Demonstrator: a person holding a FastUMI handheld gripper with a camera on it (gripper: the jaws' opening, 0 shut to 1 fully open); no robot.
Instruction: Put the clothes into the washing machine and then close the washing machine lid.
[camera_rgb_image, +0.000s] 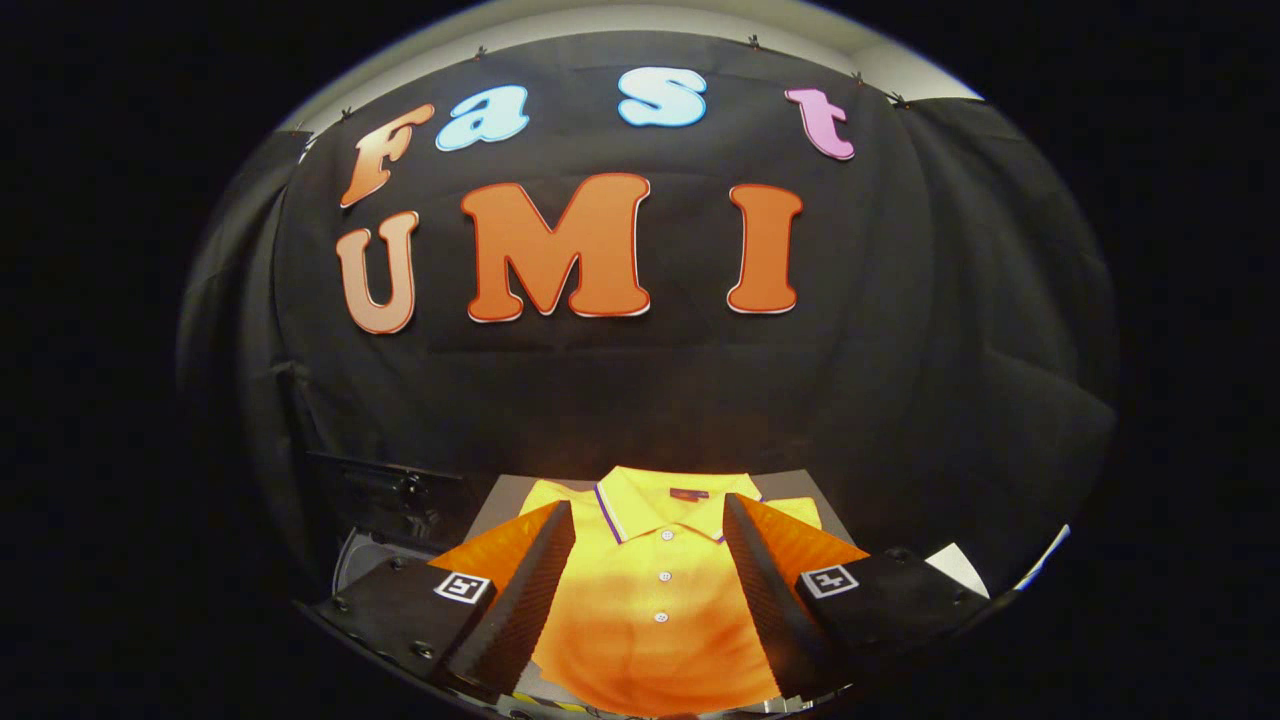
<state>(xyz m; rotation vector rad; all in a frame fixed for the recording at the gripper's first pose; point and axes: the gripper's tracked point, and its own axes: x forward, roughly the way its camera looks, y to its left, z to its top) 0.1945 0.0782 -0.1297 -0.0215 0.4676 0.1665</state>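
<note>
1. Gripper (650, 560): two-finger type, seen in the gripper view from behind, directed forward and slightly downward.
2. Fingers: held wide apart, one to the left (520, 590) and one to the right (775, 590), with nothing pressed between them.
3. Inner faces: ribbed pads are carried, converging toward the far tips.
4. Finger bases: a square marker is mounted on each, near the camera.

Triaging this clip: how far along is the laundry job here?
Nothing looks done yet: the folded yellow polo shirt with white buttons lies flat on the grey table. In hand: the gripper is open, its fingers spread either side of the shirt, not pressing it. Left: grasping the shirt, loading the washer, closing its lid.
</note>
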